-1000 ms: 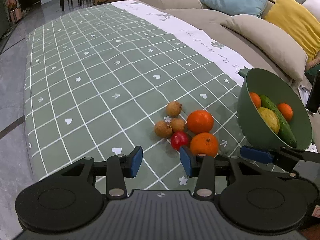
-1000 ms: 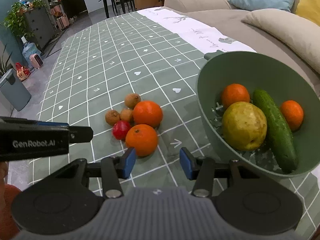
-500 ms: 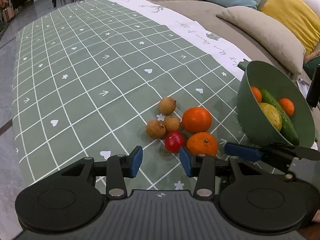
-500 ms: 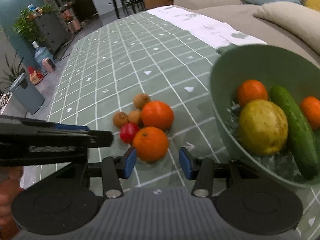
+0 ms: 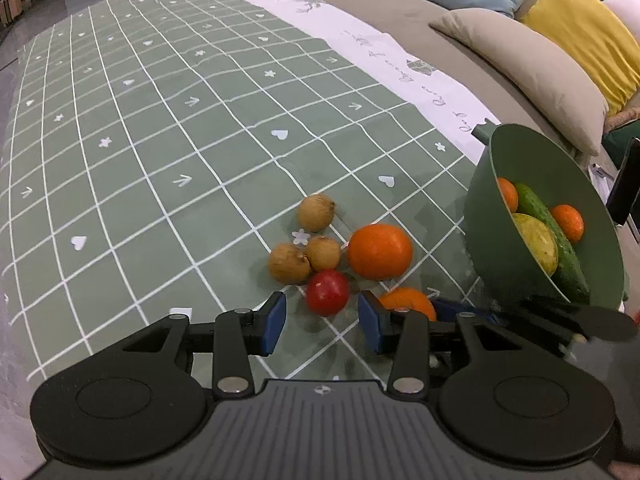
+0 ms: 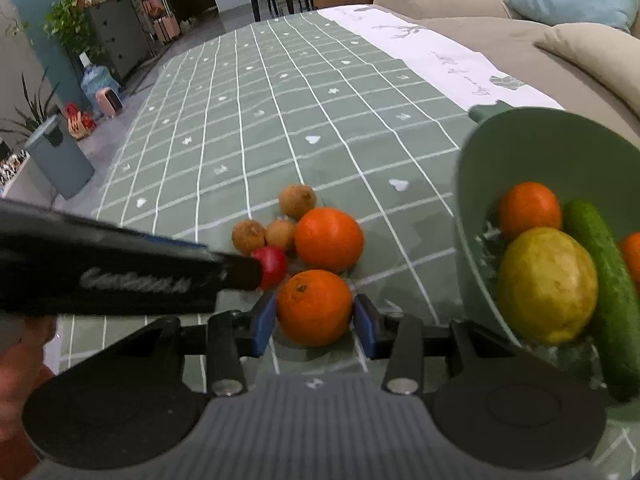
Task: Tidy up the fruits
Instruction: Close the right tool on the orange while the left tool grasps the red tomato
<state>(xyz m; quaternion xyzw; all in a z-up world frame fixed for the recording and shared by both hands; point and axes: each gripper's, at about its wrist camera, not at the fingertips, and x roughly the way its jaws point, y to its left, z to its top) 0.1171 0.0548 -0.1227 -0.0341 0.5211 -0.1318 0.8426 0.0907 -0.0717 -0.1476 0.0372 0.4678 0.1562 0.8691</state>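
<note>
On the green checked tablecloth lies a cluster of fruit: three brown round fruits (image 5: 316, 212), a large orange (image 5: 379, 251), a small red fruit (image 5: 327, 292) and a nearer orange (image 6: 315, 307). My left gripper (image 5: 322, 322) is open, with the red fruit just ahead of its blue pads and untouched. My right gripper (image 6: 315, 326) has both pads against the sides of the nearer orange, which rests on the cloth. To the right stands a green bowl (image 6: 560, 148) holding a yellow fruit (image 6: 548, 284), a cucumber (image 6: 608, 280) and small oranges.
A beige sofa (image 5: 400, 12) with blue, tan and yellow cushions runs along the table's far right side. The table's left edge (image 5: 16, 264) drops to the floor, where a grey bin (image 6: 60, 160), plants and a water bottle stand.
My left gripper came forward and down, bringing the red fruit close to its pads. My right gripper advanced onto the nearer orange and its jaws narrowed around it.
</note>
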